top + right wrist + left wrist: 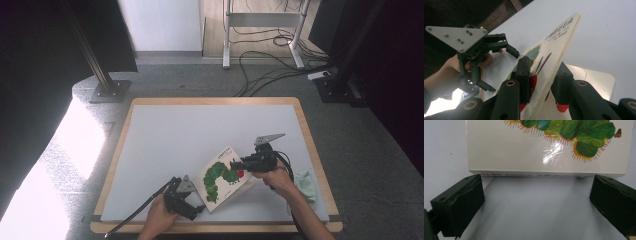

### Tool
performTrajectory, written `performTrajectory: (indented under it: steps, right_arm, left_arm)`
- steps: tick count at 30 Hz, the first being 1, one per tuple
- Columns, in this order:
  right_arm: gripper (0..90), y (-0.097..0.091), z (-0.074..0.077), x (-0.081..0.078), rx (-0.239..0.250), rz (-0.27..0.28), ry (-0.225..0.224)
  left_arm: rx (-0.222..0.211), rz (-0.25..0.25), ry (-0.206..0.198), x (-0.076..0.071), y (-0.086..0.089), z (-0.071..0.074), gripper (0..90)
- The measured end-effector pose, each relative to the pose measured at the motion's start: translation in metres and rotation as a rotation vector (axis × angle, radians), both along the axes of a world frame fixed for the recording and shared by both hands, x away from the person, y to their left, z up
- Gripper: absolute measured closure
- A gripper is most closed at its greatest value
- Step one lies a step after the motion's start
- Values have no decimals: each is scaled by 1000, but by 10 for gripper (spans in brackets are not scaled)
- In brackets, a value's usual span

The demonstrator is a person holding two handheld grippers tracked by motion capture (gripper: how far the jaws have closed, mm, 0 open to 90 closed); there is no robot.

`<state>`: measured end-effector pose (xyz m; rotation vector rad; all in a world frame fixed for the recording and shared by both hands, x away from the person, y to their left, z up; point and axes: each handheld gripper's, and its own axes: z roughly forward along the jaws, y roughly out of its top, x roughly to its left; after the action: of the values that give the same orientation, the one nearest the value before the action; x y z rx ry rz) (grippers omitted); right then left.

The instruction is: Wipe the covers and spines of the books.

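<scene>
Right tongs (541, 82): clamped on picture book (224, 176) edge, lifting it off desk (165, 145) | Left tongs (536, 202): open, book spine just ahead, untouched

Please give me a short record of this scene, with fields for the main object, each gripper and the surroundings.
object: picture book with a green caterpillar on its white cover
book position: near front edge of the table, one edge lifted
right gripper: shut on the book's edge, one jaw on the cover, one behind
left gripper: open, jaws standing either side of the book's spine edge, not pressing it
nearby: pale green cloth by the person's right forearm
floor: cables beyond the table
</scene>
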<state>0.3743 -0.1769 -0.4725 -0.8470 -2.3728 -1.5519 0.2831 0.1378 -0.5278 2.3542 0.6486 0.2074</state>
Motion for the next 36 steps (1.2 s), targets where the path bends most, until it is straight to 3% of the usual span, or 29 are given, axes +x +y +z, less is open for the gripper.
performTrajectory:
  steps: [8,10,18,23,25,32,34,36]
  right_arm:
    - [700,-8,1,-10,43,27,-75]
    - [701,-9,1,-12,50,31,-83]
    - [703,-12,3,-15,56,46,-104]
    - [691,-19,1,-11,41,19,-51]
    - [656,-21,-1,-8,3,-1,-30]
    - [598,-29,-12,-6,-39,-46,-4]
    - [585,-33,-17,-6,-35,-67,2]
    - [571,-35,-18,-6,-42,-71,1]
  left_arm:
    - [-24,-7,22,3,1,1,0]
    - [-83,-32,70,8,1,2,0]
    - [-103,-23,115,16,-4,4,0]
    - [-140,-7,153,22,-9,6,0]
    - [-150,-6,162,23,-9,10,0]
    - [-190,18,158,22,-13,18,0]
    - [-233,32,164,23,-13,20,9]
    - [-255,34,141,21,-15,22,53]
